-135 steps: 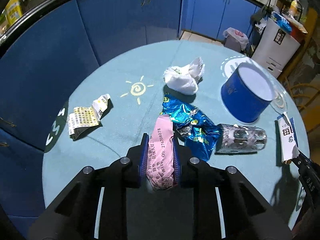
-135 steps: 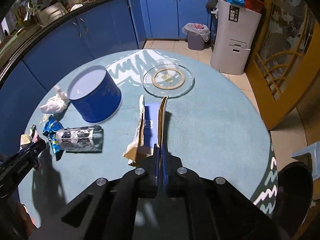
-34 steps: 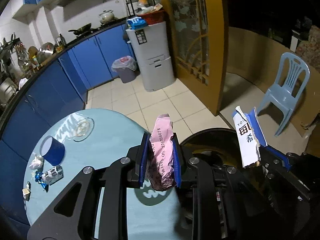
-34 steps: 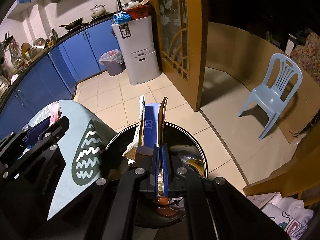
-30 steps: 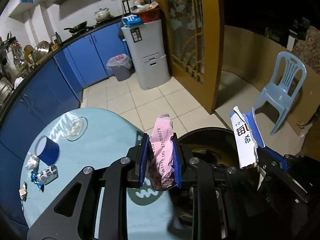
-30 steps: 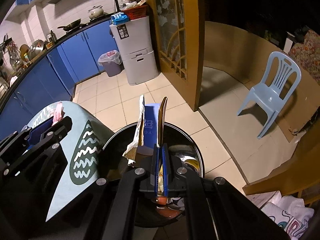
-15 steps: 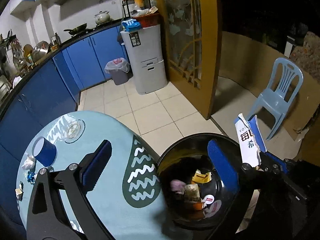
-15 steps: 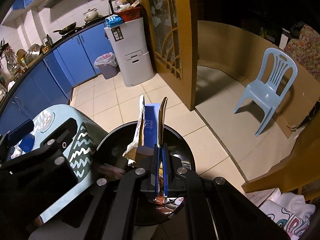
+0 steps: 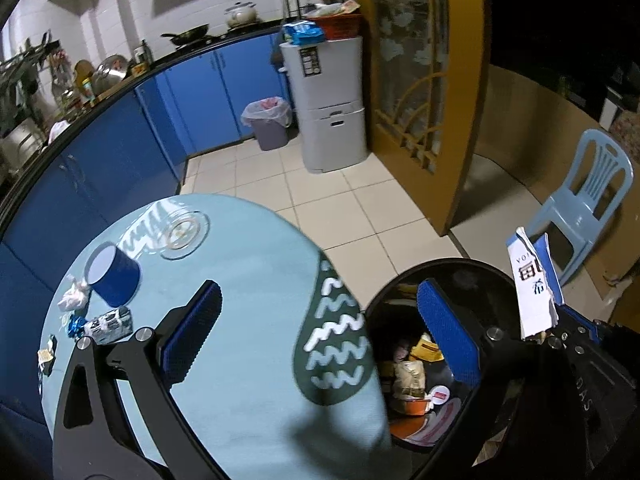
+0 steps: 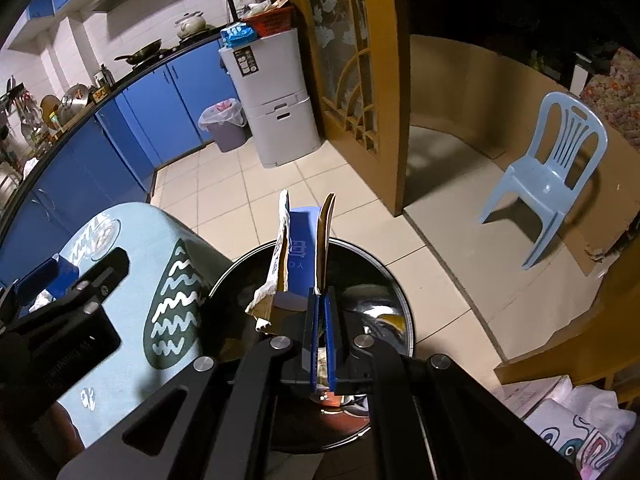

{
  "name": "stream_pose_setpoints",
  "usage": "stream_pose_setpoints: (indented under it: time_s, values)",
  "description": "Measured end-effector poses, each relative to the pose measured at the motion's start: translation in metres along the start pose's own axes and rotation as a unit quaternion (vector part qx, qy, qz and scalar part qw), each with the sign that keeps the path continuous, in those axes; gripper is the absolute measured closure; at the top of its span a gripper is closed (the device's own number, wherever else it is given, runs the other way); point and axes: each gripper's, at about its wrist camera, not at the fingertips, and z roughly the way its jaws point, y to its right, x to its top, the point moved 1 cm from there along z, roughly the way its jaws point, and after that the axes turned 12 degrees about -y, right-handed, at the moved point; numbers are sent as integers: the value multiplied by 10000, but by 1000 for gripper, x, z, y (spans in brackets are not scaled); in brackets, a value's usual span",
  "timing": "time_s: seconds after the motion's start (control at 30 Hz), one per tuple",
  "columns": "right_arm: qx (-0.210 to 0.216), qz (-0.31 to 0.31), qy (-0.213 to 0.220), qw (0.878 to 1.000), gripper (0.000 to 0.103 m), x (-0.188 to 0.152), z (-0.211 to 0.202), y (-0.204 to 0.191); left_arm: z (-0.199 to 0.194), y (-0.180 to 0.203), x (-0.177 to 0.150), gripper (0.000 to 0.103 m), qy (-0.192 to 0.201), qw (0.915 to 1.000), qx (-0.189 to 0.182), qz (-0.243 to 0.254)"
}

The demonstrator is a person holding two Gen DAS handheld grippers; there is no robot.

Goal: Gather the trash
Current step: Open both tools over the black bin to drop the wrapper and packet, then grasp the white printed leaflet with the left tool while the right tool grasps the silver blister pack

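The left gripper (image 9: 316,332) hangs over the near edge of the black trash bin (image 9: 436,268), its jaws released and spread wide with nothing between them. They have just been opening. Loose trash lies at the bottom of the bin; which piece came from these jaws cannot be told.

The right gripper (image 10: 319,336) is clenched on a torn blue-and-white carton (image 10: 298,258). The carton stands upright out of the jaws, directly above the bin opening (image 10: 384,280).

Step in hand: release the carton into the bin.

1. Keep the right gripper centred over the opening, not over the rim. The carton is tall and its torn flaps splay outward, so a release near the rim is likely to tip it onto the floor.
2. Keep the gripper pitched downward so the carton slides forward and off the pads when they part.
3. Open the jaws fully. A thin flattened wall may cling to one pad; a partial opening may not free it.
4. Keep the left gripper clear of the drop path, toward the tabletop (image 9: 240,264).

Remaining work, as judged: several pieces lie on the tabletop beside the blue tub (image 9: 114,278), on the side far from the bin, including a crumpled white paper (image 9: 74,296) and a blue foil wrapper (image 9: 75,326).
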Motion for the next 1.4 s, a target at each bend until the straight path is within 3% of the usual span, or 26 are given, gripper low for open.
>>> stream_pose_setpoints:
  time_s: [0.2, 0.27, 0.3, 0.33, 0.37, 0.4, 0.87, 1.17, 1.4]
  values:
    - [107, -134, -159, 9997, 97, 0, 9, -15, 1, -22, -2, 6, -44, 9998, 89, -183]
    - [104, -168, -196, 9996, 90, 1, 11, -18, 2, -26, -4, 6, -65, 9997, 105, -216]
    - [96, -195, -218, 9995, 79, 1, 12, -20, 2, -29, -4, 6, -80, 9996, 107, -234]
    - [95, -211, -218, 9995, 51, 1, 12, -22, 1, -31, -4, 6, -84, 9996, 109, -248]
    - [112, -213, -202, 9995, 32, 1, 12, -23, 1, -33, -5, 6, -79, 9995, 118, -265]
    - [171, -230, -142, 9995, 19, 1, 10, -24, 1, -34, -5, 6, -75, 9995, 122, -275]
    - [242, -524, -164, 9982, 19, -1, 8, -57, -9, -70, -14, 6, 13, 9982, 247, -544]
    - [536, -1043, -254, 9928, 19, -3, 14, -121, -12, -130, -27, 6, -35, 9937, 516, -998]
    - [848, -1537, -509, 9832, 19, -10, 30, -194, -14, -205, -54, 6, -57, 9831, 1016, -1522]
